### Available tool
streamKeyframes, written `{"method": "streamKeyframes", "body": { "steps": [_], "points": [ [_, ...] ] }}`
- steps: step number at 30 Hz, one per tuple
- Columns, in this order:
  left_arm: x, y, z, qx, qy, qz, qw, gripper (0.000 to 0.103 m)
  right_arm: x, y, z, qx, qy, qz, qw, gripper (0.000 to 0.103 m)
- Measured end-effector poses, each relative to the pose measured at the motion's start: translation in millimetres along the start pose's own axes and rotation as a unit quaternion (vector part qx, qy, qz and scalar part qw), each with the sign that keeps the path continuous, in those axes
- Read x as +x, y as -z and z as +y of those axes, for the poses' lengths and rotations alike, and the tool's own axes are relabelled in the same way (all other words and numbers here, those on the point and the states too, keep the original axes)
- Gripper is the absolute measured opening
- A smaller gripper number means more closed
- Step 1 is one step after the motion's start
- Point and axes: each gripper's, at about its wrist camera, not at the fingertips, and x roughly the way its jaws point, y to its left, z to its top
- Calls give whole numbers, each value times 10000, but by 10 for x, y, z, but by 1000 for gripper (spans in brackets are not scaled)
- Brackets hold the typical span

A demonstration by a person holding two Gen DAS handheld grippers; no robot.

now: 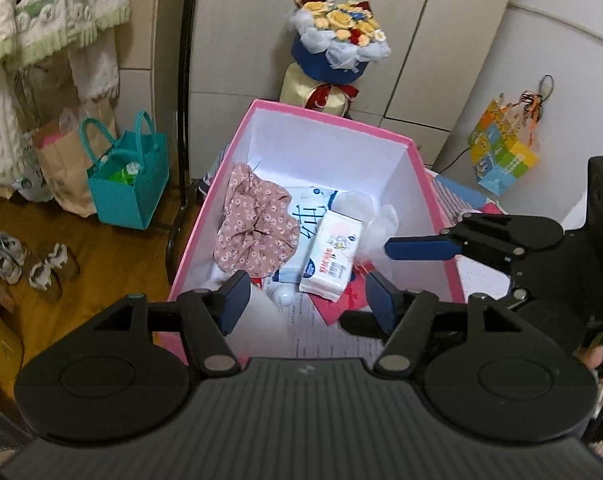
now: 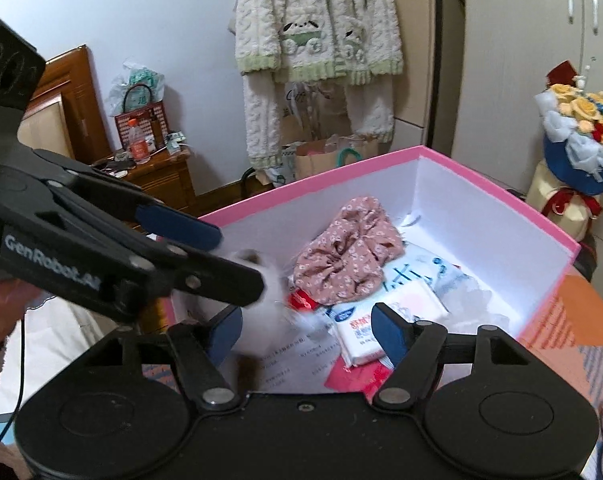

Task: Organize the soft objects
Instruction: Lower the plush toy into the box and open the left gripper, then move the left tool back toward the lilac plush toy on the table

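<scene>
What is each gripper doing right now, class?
Left gripper: open, holding nothing, above the pink box.
Right gripper: open, holding nothing; a blurred white fluffy thing sits near it.

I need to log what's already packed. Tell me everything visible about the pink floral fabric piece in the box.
The dusty-pink fabric piece with small white flowers is soft gathered cloth, bunched into a rumpled mound, puckered near its middle. It lies inside the pink cardboard box with white interior, toward its left wall, overlapping the white-and-blue tissue packs. Neither gripper touches it.
</scene>
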Motion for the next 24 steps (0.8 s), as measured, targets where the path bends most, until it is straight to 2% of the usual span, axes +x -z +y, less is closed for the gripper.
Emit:
{"method": "streamKeyframes", "body": {
  "steps": [7, 14, 20, 24],
  "points": [
    [-357, 94, -188, 481, 117, -171, 9986, 65, -379, 98, 46, 59, 437, -73, 9990, 76],
    [-725, 233, -452, 1027, 245, -385, 9937, 69, -770, 223, 167, 77, 922, -41, 9957, 79],
    [-907, 368, -701, 1379, 366, -390, 9890, 71, -1107, 443, 207, 240, 1144, -80, 9931, 83],
    [-947, 454, -871, 1595, 600, -280, 9850, 71, -1369, 687, 169, 419, 1216, -125, 9916, 83]
  ]
}}
